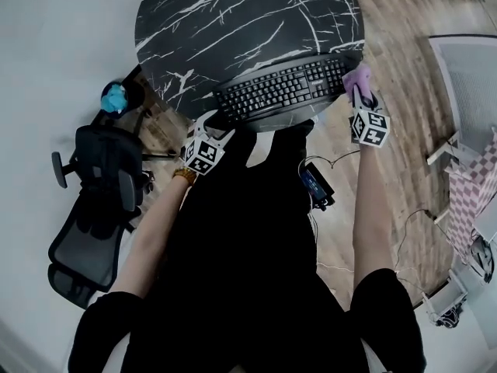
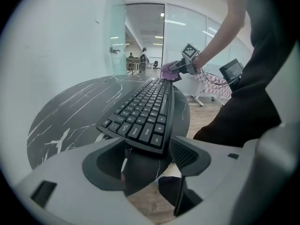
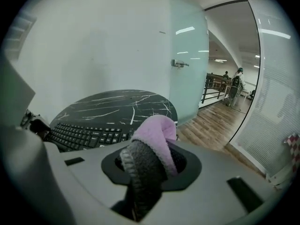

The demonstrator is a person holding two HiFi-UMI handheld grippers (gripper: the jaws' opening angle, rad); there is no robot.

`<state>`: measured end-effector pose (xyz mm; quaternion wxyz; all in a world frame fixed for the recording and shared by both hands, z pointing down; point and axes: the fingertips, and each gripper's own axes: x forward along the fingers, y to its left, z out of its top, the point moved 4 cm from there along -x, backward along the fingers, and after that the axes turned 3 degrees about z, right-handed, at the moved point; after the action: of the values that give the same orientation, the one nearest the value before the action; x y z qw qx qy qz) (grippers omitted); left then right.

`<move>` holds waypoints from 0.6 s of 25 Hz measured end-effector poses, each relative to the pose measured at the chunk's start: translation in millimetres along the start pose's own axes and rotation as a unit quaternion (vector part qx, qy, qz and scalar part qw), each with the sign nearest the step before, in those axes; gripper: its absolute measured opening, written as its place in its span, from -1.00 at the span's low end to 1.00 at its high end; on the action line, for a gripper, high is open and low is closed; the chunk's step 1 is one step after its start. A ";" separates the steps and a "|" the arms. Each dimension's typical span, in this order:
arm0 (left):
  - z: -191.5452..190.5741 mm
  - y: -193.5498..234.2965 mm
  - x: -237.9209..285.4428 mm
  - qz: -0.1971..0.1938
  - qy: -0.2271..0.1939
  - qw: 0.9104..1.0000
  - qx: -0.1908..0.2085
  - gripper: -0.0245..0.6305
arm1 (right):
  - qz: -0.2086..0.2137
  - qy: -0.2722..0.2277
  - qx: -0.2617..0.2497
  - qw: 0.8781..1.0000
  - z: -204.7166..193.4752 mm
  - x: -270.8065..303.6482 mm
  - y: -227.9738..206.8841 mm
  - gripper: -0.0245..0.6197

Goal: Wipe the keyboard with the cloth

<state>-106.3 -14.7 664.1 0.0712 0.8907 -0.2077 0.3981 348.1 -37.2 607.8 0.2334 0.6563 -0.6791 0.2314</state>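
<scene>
A black keyboard (image 1: 283,89) lies along the near edge of a round black marble table (image 1: 233,22). My left gripper (image 1: 220,123) is at the keyboard's left end. In the left gripper view the keyboard (image 2: 145,111) runs away from the wide-apart jaws of that gripper (image 2: 145,156), which is open, its near end right at the tips. My right gripper (image 1: 361,95) is at the keyboard's right end, shut on a pink and grey cloth (image 1: 357,78). In the right gripper view the cloth (image 3: 152,139) bulges up between the jaws, with the keyboard (image 3: 89,135) to the left.
A black office chair (image 1: 97,200) stands left of the person, with a blue object (image 1: 115,97) beside the table. A small device (image 1: 317,185) and cables lie on the wooden floor. A white rack (image 1: 466,76) and a checkered cloth (image 1: 474,185) are at the right.
</scene>
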 end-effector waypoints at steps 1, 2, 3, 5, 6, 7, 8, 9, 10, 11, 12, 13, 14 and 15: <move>-0.1 0.0 0.1 0.000 0.002 1.000 0.000 -0.03 | 0.002 0.008 -0.004 1.000 -5.0 3.6 1.6 -0.59; 0.0 -0.1 0.2 0.000 0.004 1.000 0.001 -0.03 | 0.005 0.015 -0.006 1.000 -9.1 7.4 3.5 -0.58; 0.4 -0.2 0.4 0.000 0.005 1.000 0.002 -0.03 | 0.008 0.019 -0.004 1.000 -12.4 11.0 5.4 -0.59; 1.4 -0.5 0.6 0.001 0.007 1.000 0.003 -0.03 | 0.011 0.026 0.005 1.000 -17.6 17.7 9.2 -0.58; 1.6 -0.6 0.5 0.001 0.008 1.000 0.003 -0.03 | 0.012 0.029 0.008 0.999 -19.8 20.7 11.8 -0.58; 1.6 -0.7 0.4 0.003 0.009 1.000 0.002 -0.03 | 0.013 0.032 0.010 0.999 -21.6 23.5 14.8 -0.58; 1.3 -0.6 0.4 0.004 0.009 1.000 0.001 -0.03 | 0.014 0.035 0.010 0.999 -23.0 26.2 18.1 -0.59; 1.1 -0.4 0.4 0.005 0.009 1.000 0.000 -0.03 | 0.015 0.037 0.012 0.999 -24.0 28.6 21.0 -0.59; 0.9 -0.4 0.4 0.007 0.009 1.000 -0.001 -0.03 | 0.017 0.038 0.015 0.999 -24.9 30.6 23.2 -0.59; 0.9 -0.4 0.5 0.008 0.009 1.000 -0.002 -0.03 | 0.018 0.039 0.020 0.999 -25.7 32.2 24.7 -0.58; 0.7 -0.6 0.7 0.008 0.009 1.000 -0.003 -0.03 | 0.018 0.041 0.025 0.999 -26.8 33.4 25.6 -0.58; 0.5 -0.7 1.0 0.008 0.009 1.000 -0.003 -0.03 | 0.018 0.042 0.028 0.999 -27.9 34.2 26.1 -0.58; 0.5 -0.7 1.5 0.007 0.009 1.000 -0.003 -0.03 | 0.017 0.042 0.029 0.999 -28.8 34.8 26.4 -0.58; 0.7 -0.6 2.1 0.007 0.008 1.000 -0.002 -0.03 | 0.015 0.042 0.030 0.999 -29.4 35.2 26.5 -0.58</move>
<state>-104.2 -15.0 665.2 0.0722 0.8859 -0.2139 0.4053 321.0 -45.7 652.5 0.2381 0.6423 -0.6714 0.2830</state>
